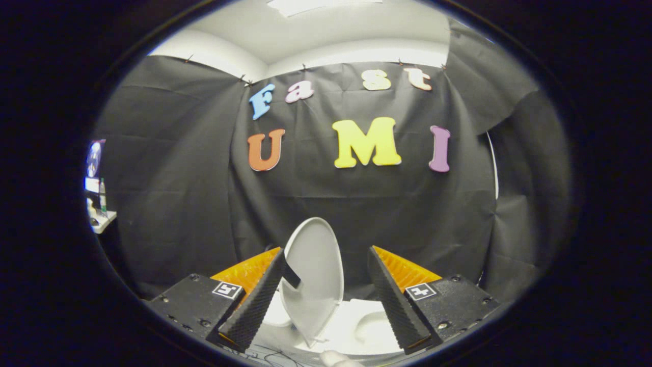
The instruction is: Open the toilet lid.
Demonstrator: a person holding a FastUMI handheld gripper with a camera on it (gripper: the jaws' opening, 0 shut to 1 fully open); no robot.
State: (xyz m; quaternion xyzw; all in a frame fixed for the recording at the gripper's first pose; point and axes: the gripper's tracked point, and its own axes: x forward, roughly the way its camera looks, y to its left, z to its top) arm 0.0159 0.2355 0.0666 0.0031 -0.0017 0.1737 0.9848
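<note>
A: As far as the gripper view shows, how far along is the job?

B: Nearly done, by the look of it. The lid [314,275] stands raised, close to upright, between the two fingers and a little beyond them. It leans slightly and sits nearer the left finger than the right.

A: Is the gripper [326,278] holding it?

B: No. The fingers are spread wide apart, with a clear gap between the right one and the lid. The left finger's tip overlaps the lid's edge in the picture, but whether it touches cannot be told from this angle. Neither finger presses on it, so the gripper counts as open and empty.

A: And the rest of the toilet?

B: The seat [364,326] lies flat below the lid, between the fingers and low down, with the bowl opening visible next to the right finger. The lid's hinge end meets it just ahead of the fingers.

A: What is left, then?

B: Judging from this one moment, very little. The lid looks as if it stands on its own, though what it rests against behind is hidden. If it holds there, the task is finished; if it is only balanced, a last nudge backward would settle it.

A: Anything else nearby?

B: Black cloth [204,204] hangs behind, well beyond the lid.
</note>
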